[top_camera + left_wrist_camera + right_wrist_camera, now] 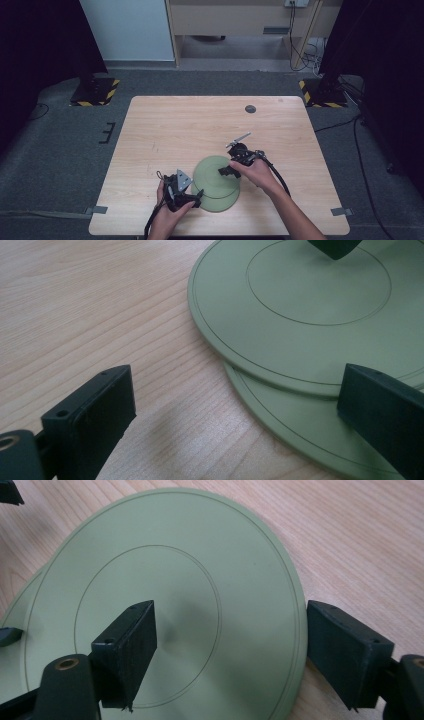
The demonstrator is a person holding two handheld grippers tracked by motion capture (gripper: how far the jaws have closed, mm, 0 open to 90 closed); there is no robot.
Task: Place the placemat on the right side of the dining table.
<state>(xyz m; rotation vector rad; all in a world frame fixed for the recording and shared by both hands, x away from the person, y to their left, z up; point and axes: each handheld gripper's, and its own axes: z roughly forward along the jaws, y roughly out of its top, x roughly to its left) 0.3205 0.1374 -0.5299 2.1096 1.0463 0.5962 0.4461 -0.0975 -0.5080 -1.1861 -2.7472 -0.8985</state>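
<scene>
Two pale green plates lie stacked and offset near the table's front edge: the top plate (214, 170) (310, 315) (165, 540) sits on the lower plate (222, 202) (300, 425) (20, 610). My left gripper (198, 196) (237, 385) rests at the stack's near left edge, open, with one jaw over the wood and the other over the plates' rims. My right gripper (226, 171) (232, 622) is at the top plate's far right side, open. One of its jaws hangs over the plate's inner ring and the other stands just outside the rim, neither pressing on it.
The wooden table (190, 125) stretches bare behind and to both sides of the plates. A small dark disc (250, 108) is set into its far side. The front edge (220, 233) runs close below the stack and my left hand.
</scene>
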